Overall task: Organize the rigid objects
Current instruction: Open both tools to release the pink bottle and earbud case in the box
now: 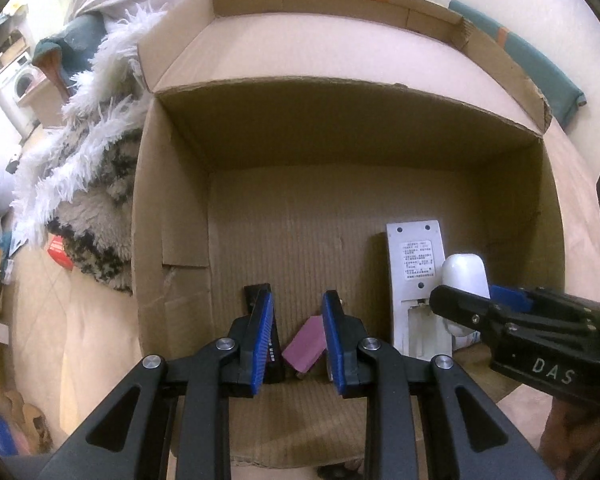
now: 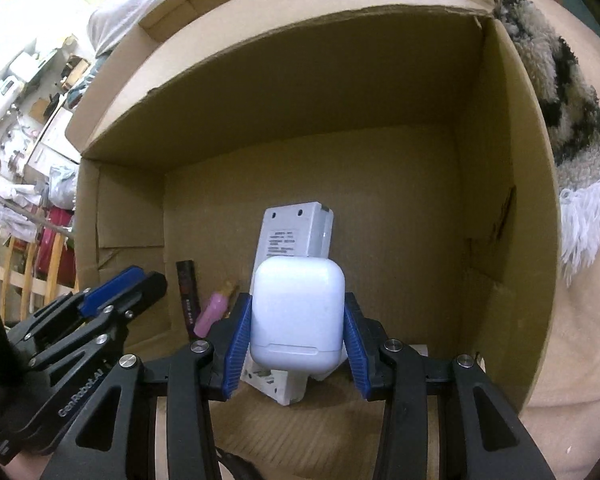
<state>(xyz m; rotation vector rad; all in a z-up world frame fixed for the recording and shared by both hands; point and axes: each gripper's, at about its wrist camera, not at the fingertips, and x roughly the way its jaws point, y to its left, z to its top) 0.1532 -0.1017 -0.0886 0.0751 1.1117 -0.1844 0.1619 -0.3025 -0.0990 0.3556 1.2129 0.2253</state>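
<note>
Right gripper [image 2: 296, 344]: jaws clamped on white rounded plastic case [image 2: 298, 314], held low inside brown cardboard box [image 2: 500, 200], directly above white remote [image 2: 290, 236] lying lengthwise toward the far wall.
Left gripper [image 1: 298, 338]: jaws parted, empty; pink block [image 1: 305, 345] lies on the floor between them.

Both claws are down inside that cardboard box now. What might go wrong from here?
The white earbud case is pinched only at its sides by the right gripper; dropped here, it could land on the grey remote beneath. The left gripper, with the pink object between its jaws, sits close beside a black item and might knock it.
</note>
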